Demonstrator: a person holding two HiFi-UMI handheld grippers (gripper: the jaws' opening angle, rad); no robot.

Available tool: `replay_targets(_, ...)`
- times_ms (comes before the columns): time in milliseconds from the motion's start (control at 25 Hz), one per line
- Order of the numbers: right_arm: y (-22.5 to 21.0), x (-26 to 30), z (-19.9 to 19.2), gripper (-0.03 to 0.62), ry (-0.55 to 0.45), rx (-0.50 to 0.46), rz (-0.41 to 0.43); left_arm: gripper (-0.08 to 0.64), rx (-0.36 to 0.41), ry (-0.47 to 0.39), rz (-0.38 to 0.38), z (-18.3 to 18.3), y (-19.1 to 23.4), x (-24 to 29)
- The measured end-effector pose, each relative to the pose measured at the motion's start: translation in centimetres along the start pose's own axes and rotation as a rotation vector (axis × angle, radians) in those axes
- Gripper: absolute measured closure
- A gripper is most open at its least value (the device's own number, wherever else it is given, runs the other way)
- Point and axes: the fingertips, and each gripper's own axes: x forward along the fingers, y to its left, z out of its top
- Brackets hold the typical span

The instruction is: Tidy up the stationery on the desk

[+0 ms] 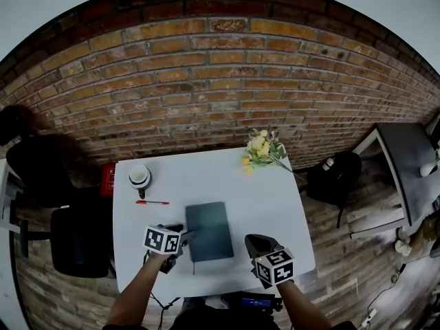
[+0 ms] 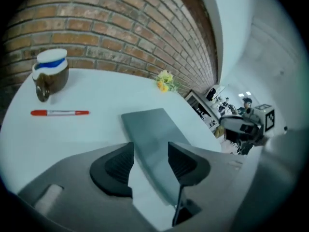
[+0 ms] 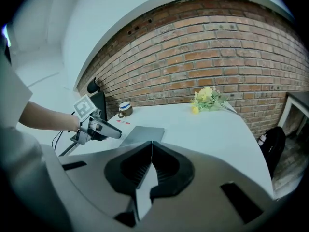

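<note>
A dark grey notebook (image 1: 209, 230) lies flat in the middle of the white desk (image 1: 275, 198). My left gripper (image 1: 180, 238) is at the notebook's left edge, jaws apart. In the left gripper view the notebook (image 2: 154, 134) runs into the gap of the open left gripper (image 2: 150, 161), and I cannot tell whether it touches the pads. A red pen (image 1: 152, 202) lies to the left, with a lidded brown mug (image 1: 140, 177) behind it. My right gripper (image 1: 256, 243) hovers near the desk's front right, and in its own view the right gripper (image 3: 151, 146) has its tips together, empty.
A bunch of yellow flowers (image 1: 261, 148) lies at the desk's back right by the brick wall. A black chair (image 1: 79, 239) stands left of the desk, with a red box (image 1: 108, 179) beside the desk's left edge. A black backpack (image 1: 335, 177) sits on the floor at right.
</note>
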Motion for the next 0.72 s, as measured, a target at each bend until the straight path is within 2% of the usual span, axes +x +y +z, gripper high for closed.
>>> replay_targets(120, 1.1, 0.3, 0.3, 0.578, -0.015, -0.035, 0.056, 0.343, 0.107, -0.135, -0.033, 0.6, -2.1, -2.3)
replay_targets(240, 2.7, 0.9, 0.8, 0.578, -0.014, -0.086, 0.102, 0.344, 0.199, -0.268, -0.032, 0.9, -4.4, -4.5)
replay_targets(360, 4.9, 1.5, 1.3, 0.578, -0.011, -0.127, 0.155, 0.352, 0.236, -0.388, -0.015, 0.8, -6.2, -6.4)
replay_targets(440, 6.5, 1.9, 1.9, 0.58, -0.016, -0.149, 0.194, 0.393, 0.236, -0.458, -0.009, 0.6, -7.2, -7.5)
replay_targets(560, 8.5, 2.1, 2.9, 0.581, -0.037, -0.169, 0.233, 0.487, 0.235, -0.516, 0.013, 0.0, -8.2, -8.8)
replay_targets(720, 10.6, 2.1, 3.8, 0.582, -0.059, -0.196, 0.276, 0.548, 0.258, -0.52, 0.032, -0.6, -8.0, -10.1)
